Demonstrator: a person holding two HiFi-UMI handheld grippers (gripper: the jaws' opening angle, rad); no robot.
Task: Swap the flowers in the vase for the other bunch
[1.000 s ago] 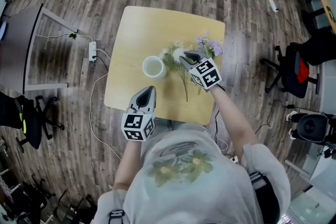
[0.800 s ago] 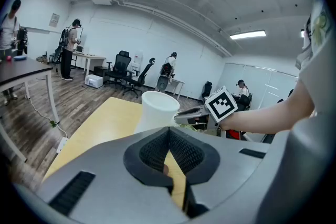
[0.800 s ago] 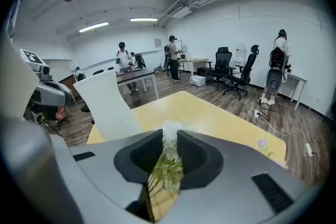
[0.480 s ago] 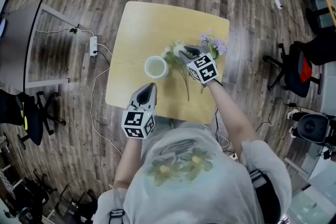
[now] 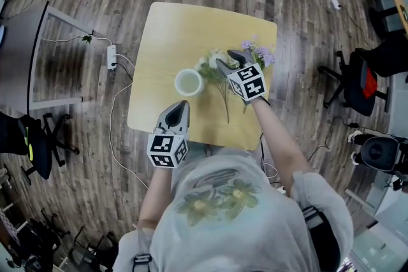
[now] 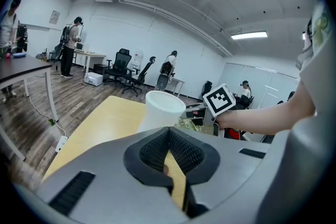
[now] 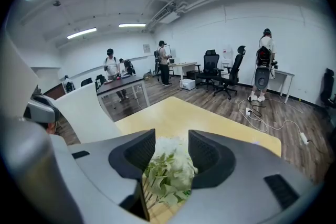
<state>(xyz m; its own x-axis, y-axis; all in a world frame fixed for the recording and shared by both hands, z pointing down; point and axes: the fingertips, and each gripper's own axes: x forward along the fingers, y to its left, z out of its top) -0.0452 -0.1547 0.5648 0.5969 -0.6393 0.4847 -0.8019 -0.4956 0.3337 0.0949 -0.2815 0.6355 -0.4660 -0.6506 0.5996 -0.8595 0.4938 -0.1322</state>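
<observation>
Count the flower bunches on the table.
2: a white bunch lies just right of the vase; a purple bunch lies nearer the table's right edge. None seem hidden.

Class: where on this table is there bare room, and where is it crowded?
Bare: the far half of the table, beyond the vase, and the strip left of it. Crowded: the right side, with the purple bunch and the white bunch, which lies between the just-opened fingers of the right gripper.
</observation>
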